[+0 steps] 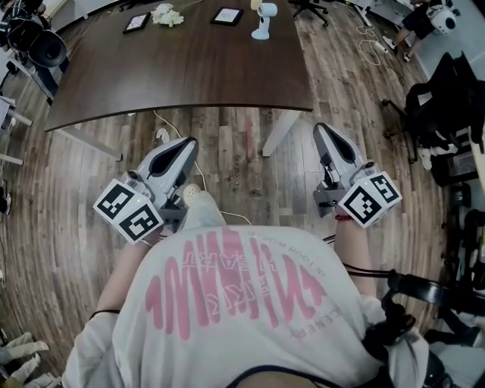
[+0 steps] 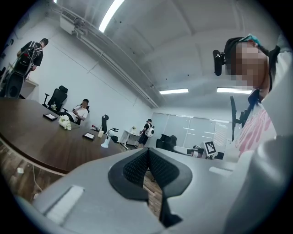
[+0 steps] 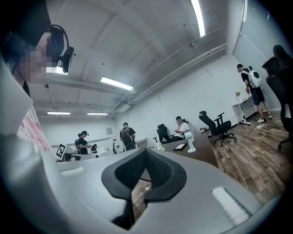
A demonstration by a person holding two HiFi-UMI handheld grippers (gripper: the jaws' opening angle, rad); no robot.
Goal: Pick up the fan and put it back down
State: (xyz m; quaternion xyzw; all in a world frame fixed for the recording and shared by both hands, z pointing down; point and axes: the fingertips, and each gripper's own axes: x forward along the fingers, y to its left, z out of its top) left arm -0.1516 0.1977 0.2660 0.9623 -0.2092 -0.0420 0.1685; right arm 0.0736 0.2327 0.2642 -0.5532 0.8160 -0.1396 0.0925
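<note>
Fan (image 1: 264, 19) upright at the far end of the table (image 1: 189, 76), untouched, well away from both grippers.

The white fan stands on the dark tabletop near a tablet (image 1: 226, 16) and a small bunch of flowers (image 1: 167, 14). The person stands short of the near table edge, over the wood floor (image 1: 235, 151). The left gripper (image 1: 185, 144) and the right gripper (image 1: 322, 130) both point level toward the table. Each one's jaws are pressed together with nothing between them.
</note>
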